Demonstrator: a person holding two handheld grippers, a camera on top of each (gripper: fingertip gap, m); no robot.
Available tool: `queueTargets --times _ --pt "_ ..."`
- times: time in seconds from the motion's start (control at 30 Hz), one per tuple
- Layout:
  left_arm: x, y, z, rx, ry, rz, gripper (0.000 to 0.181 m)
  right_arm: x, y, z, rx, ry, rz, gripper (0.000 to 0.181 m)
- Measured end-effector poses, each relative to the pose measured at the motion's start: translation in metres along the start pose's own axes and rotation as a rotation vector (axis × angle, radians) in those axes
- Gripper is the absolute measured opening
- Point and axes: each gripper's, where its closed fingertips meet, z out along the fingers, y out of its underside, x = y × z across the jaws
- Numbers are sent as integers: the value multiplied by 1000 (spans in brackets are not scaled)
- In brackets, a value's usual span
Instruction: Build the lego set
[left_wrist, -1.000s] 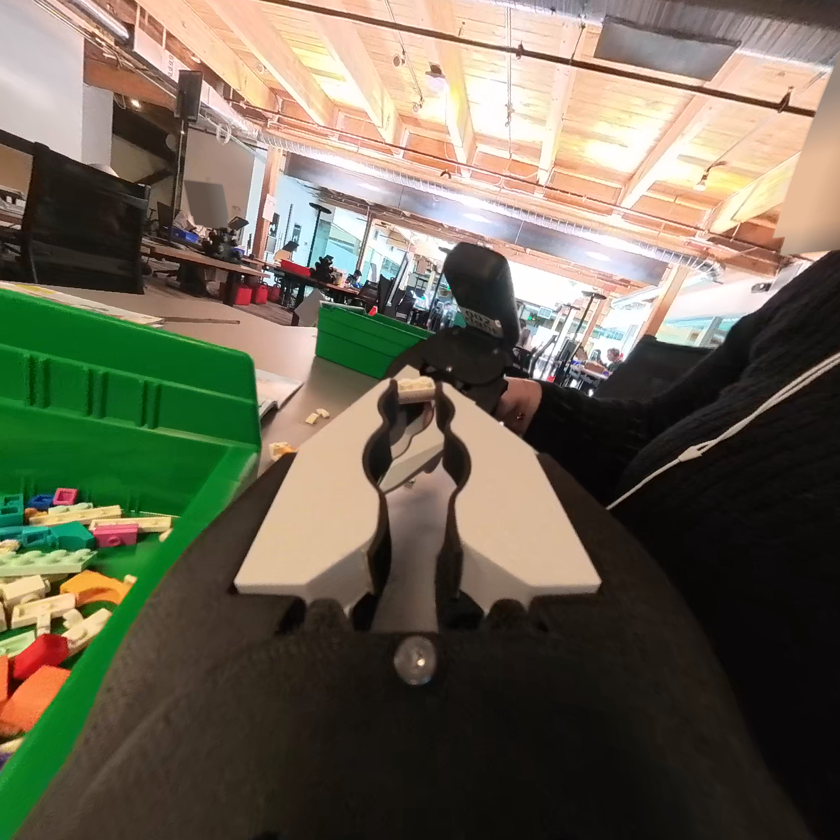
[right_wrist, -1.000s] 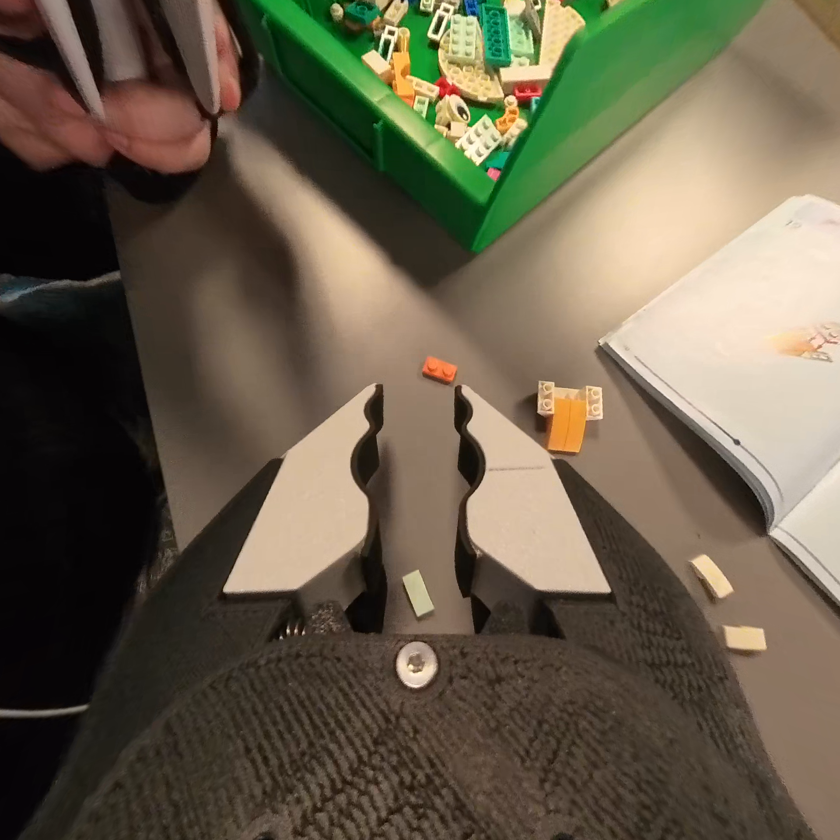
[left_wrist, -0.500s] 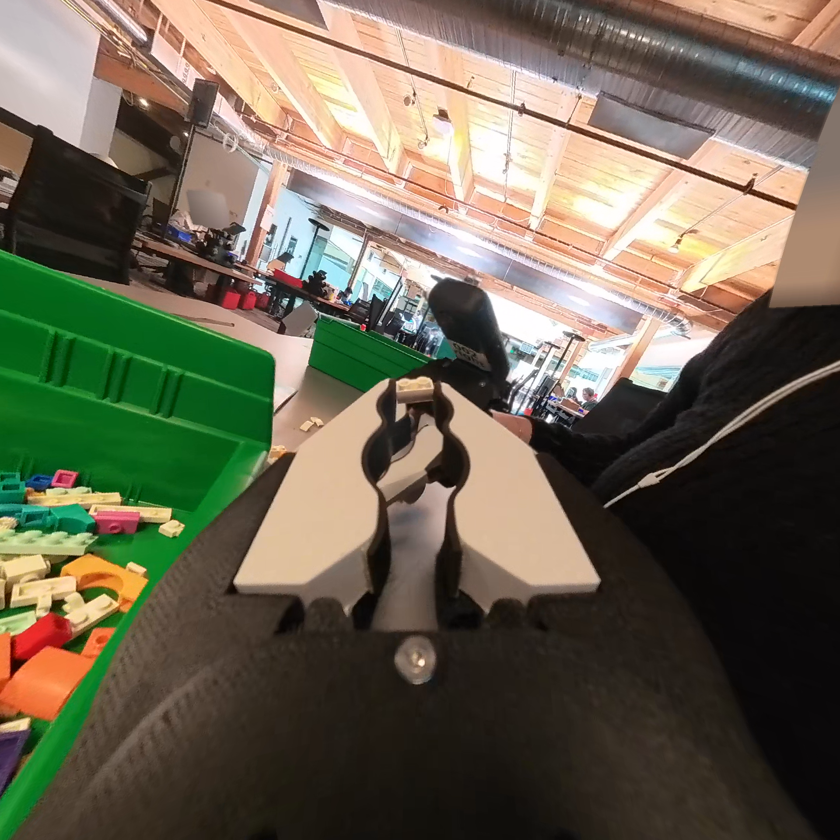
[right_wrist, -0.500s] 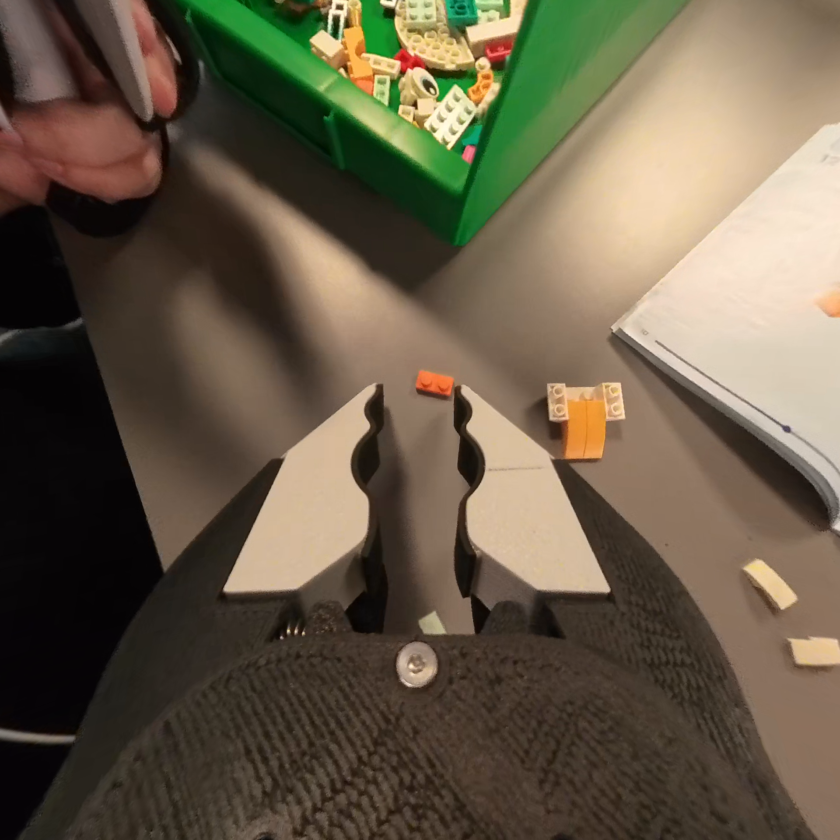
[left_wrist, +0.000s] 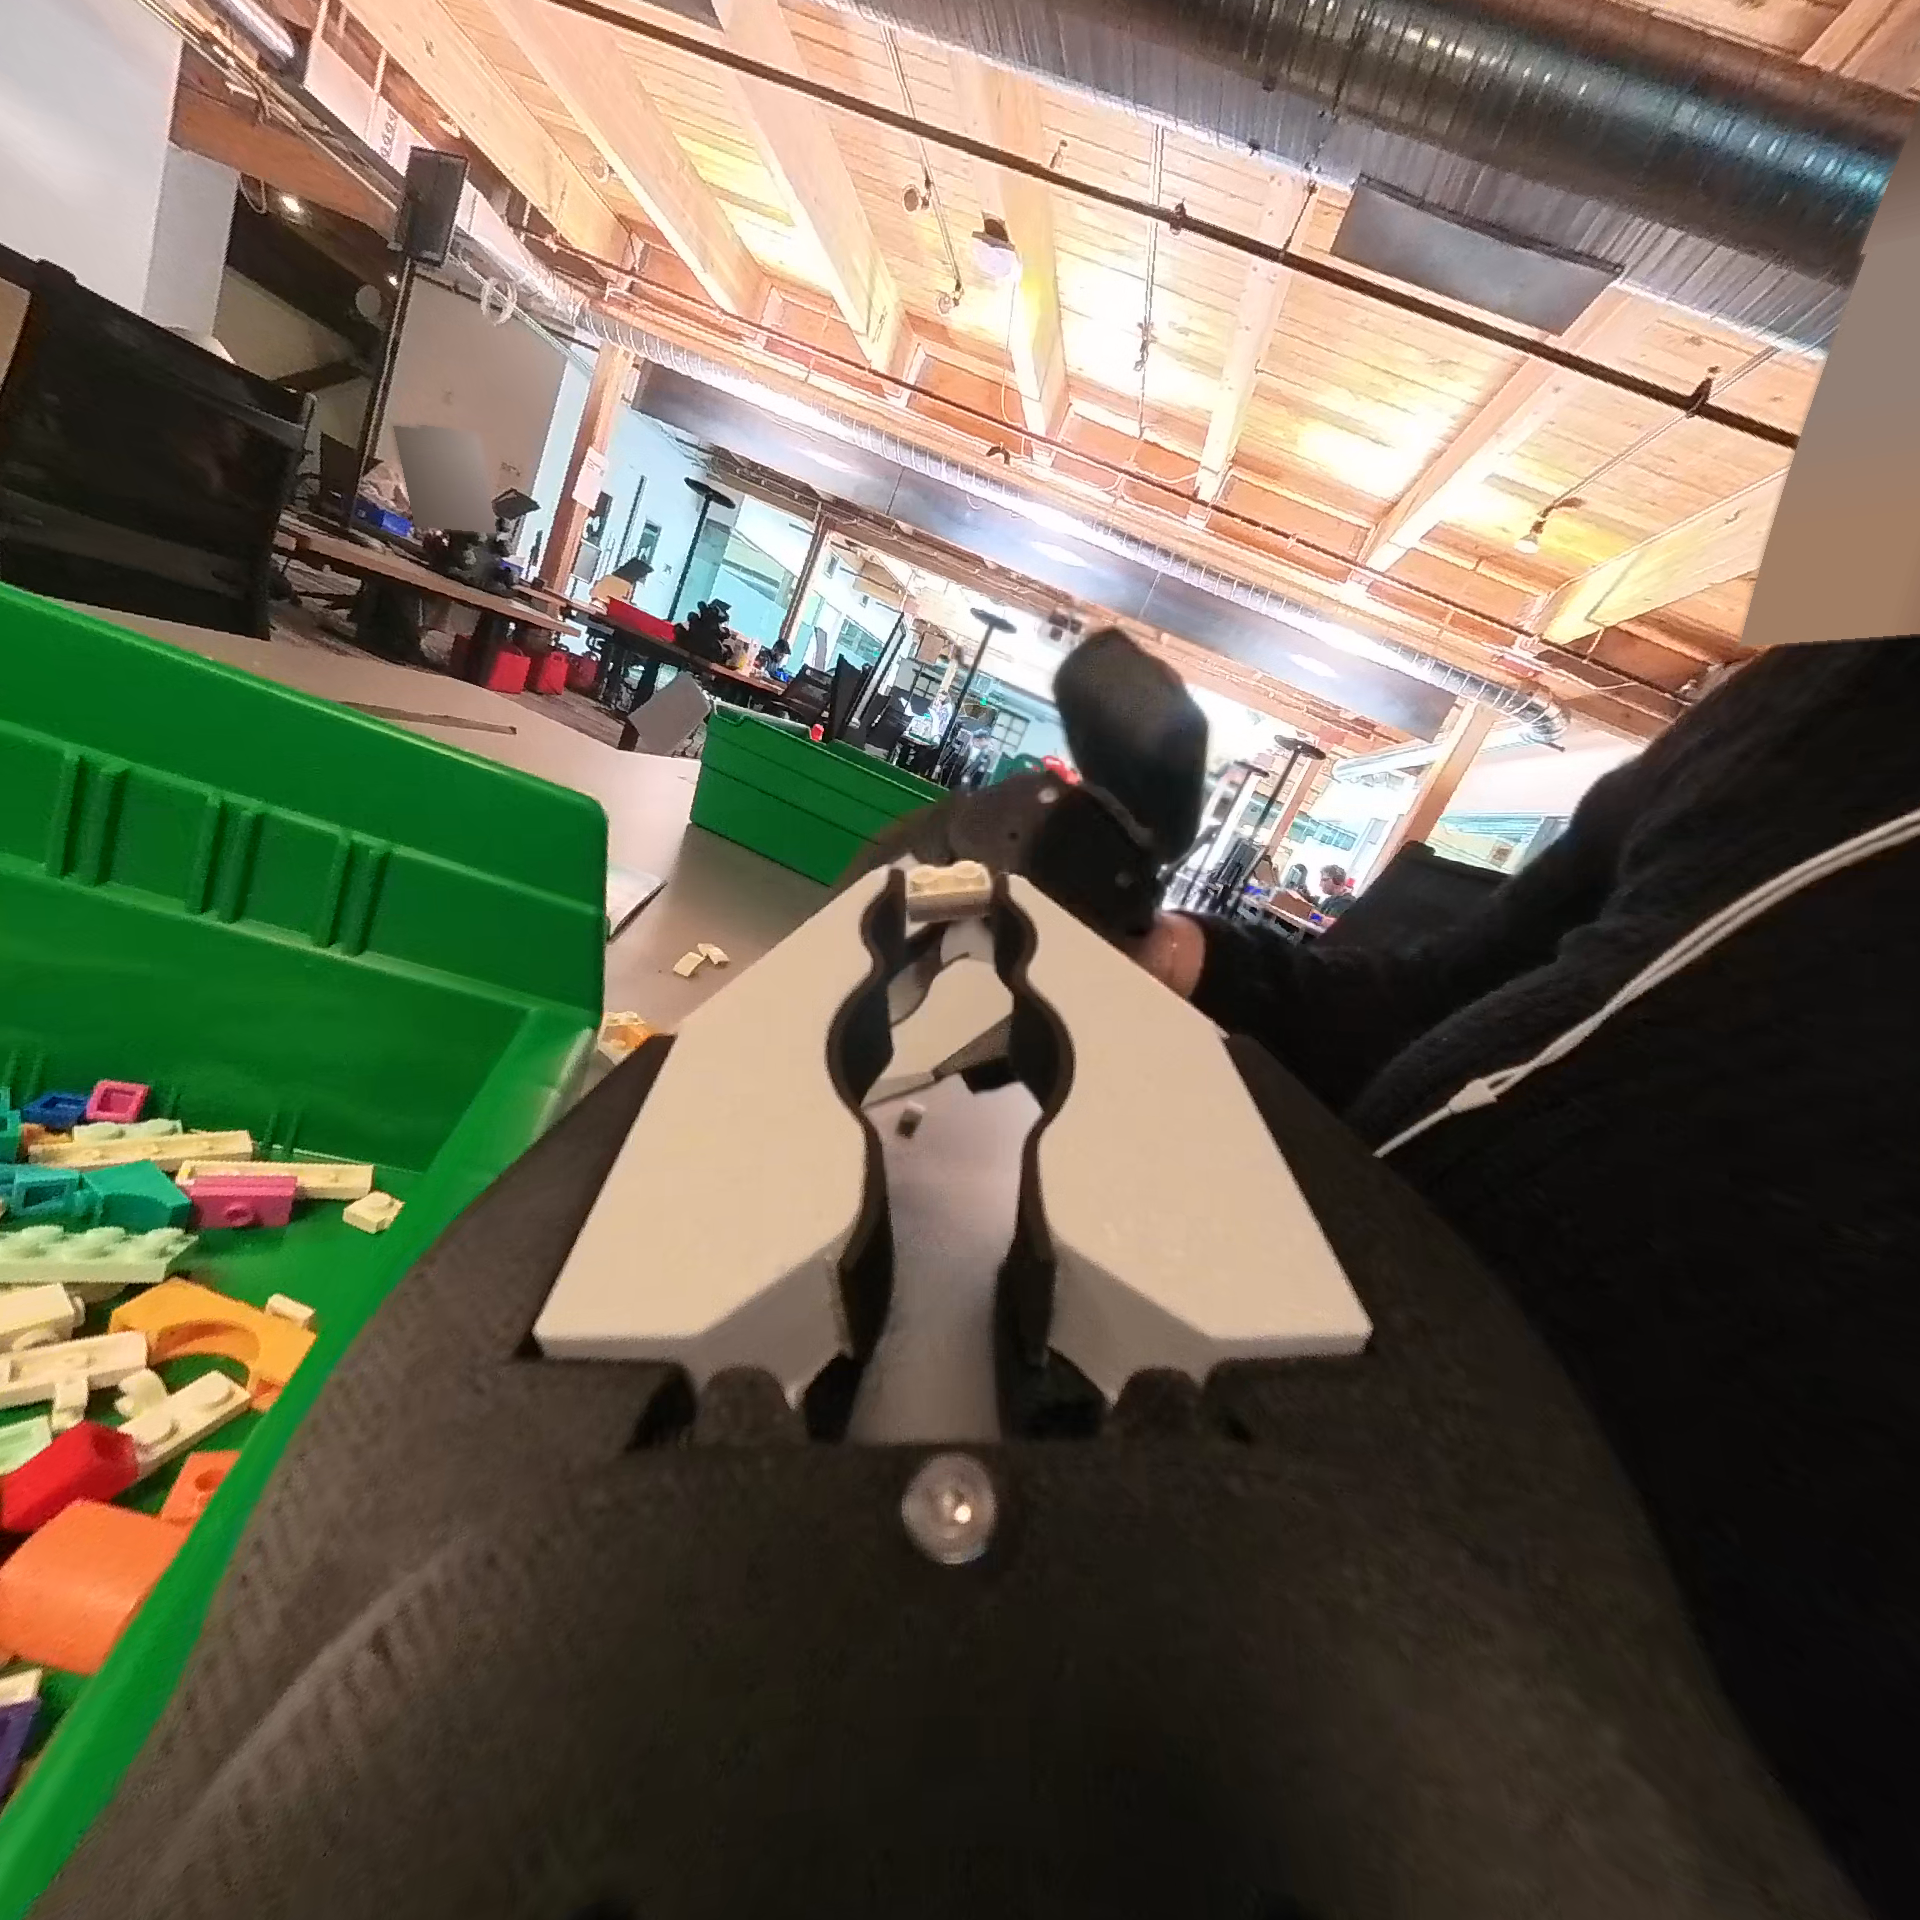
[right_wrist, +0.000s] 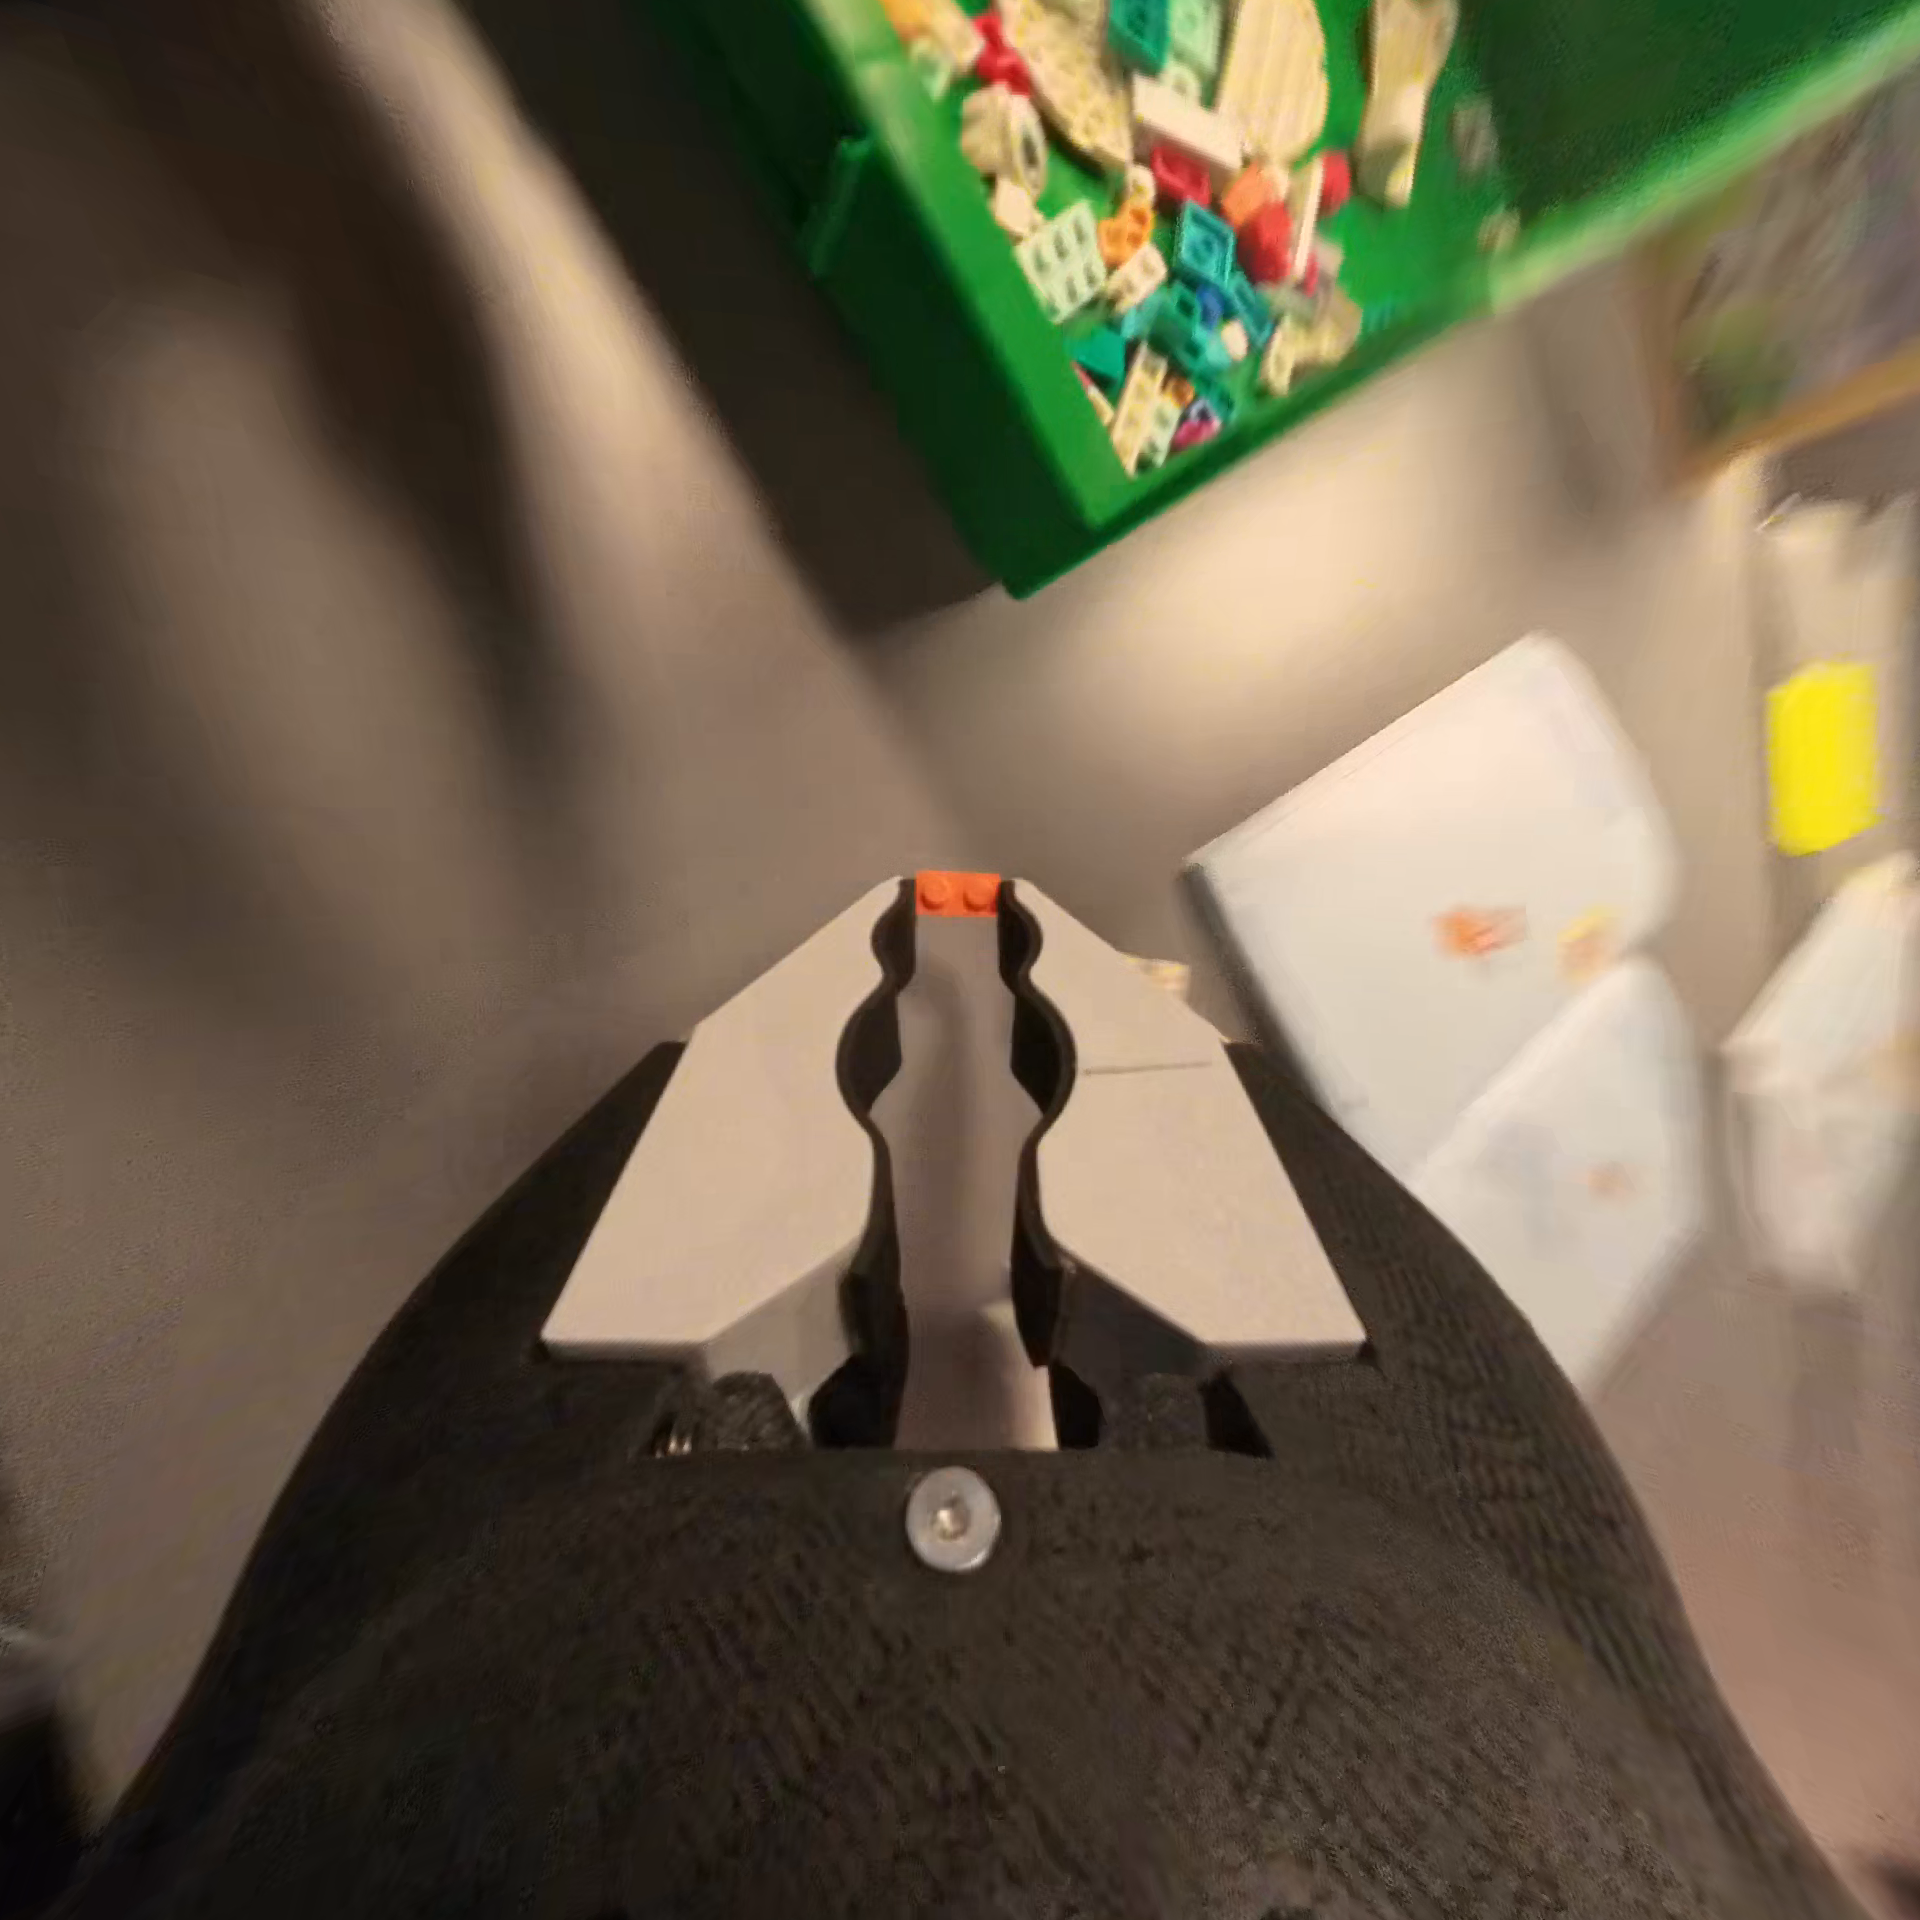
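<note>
My left gripper (left_wrist: 948, 896) is shut on a small cream plate (left_wrist: 948, 891) held at its fingertips, level and above the table. My right gripper (right_wrist: 958, 896) is shut on a small orange two-stud plate (right_wrist: 958, 896) and holds it off the grey table (right_wrist: 416, 831). The right gripper also shows in the left wrist view (left_wrist: 1081, 831), beyond the cream plate, held by a hand. The right wrist view is blurred by motion.
A green bin (left_wrist: 312, 883) of several loose bricks is at my left; it also shows in the right wrist view (right_wrist: 1039, 436). An open instruction booklet (right_wrist: 1455, 935) lies to the right. A second green bin (left_wrist: 800, 800) stands farther back. A dark sleeve (left_wrist: 1610, 1039) is at the right. Some 15 cm of space lies between my two pairs of fingers.
My right gripper has closed on the orange plate and lifted it off the table, swinging quickly. My left gripper still holds the cream plate and has tilted up slightly.
</note>
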Motion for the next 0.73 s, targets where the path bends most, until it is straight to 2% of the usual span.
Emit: queueTargets --times 0.03,0.1,0.17,0.23,0.33,0.43,0.5,0.57,0.73 --pt "1 0 0 2 1 4 15 6 0 -4 -28 44 -170 14" --pt "2 0 -1 4 2 13 15 15 3 -8 -113 113 -578 14" --pt "2 0 0 2 3 20 15 17 11 -8 -227 120 -1038 14" --pt "3 0 0 -1 3 25 15 18 21 -6 -347 82 -1389 13" --pt "3 0 0 -1 0 33 15 6 34 -5 -420 -60 -1707 14" --pt "3 0 0 1 -5 43 15 -6 37 -5 -446 -136 -1948 14" --pt "3 0 0 1 -7 49 15 -13 34 -6 -432 -162 -2045 14" --pt "4 0 0 0 -6 55 15 -20 32 -7 -395 -197 -2028 16" --pt "5 1 0 -4 6 47 15 -21 34 -18 -331 -250 -1761 43"
